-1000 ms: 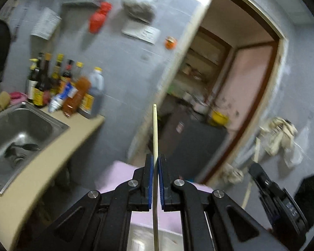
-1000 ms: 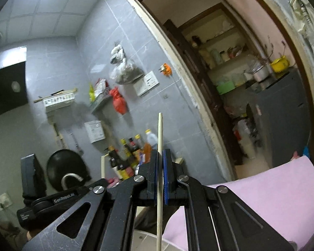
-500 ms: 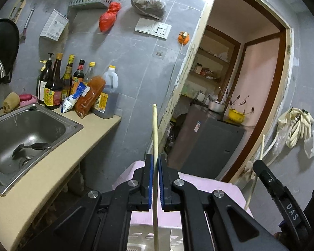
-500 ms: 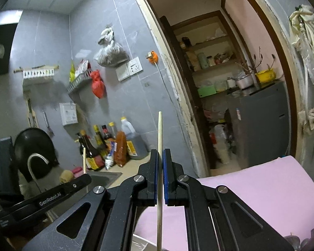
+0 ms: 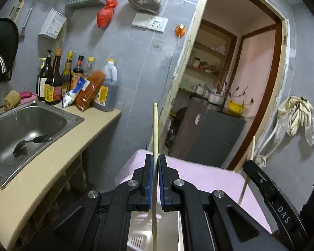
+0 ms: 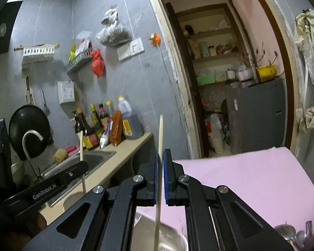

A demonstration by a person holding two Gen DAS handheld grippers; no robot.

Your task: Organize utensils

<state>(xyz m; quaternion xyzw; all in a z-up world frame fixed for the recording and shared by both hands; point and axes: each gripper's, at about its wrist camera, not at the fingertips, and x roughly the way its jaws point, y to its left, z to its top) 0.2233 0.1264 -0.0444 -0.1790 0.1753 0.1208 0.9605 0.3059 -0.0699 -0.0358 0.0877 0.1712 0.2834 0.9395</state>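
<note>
The left gripper [image 5: 155, 163] had its jaws clamped on an upright chopstick [image 5: 155, 125] above the pink tabletop [image 5: 209, 175]. The right gripper [image 6: 160, 156] held a second chopstick [image 6: 160, 133] upright between its blue pads [image 6: 156, 167], its jaws just opening.

A beige countertop [image 5: 52, 156] carries an inset steel sink [image 5: 73, 119] with a dark spoon [image 5: 31, 141] inside — sauce bottles [image 5: 56, 79], a jug [image 5: 106, 92] and packets stand behind. A pink cloth [image 6: 251, 179] covers the table — spoons [image 6: 291, 233] at its corner.
</note>
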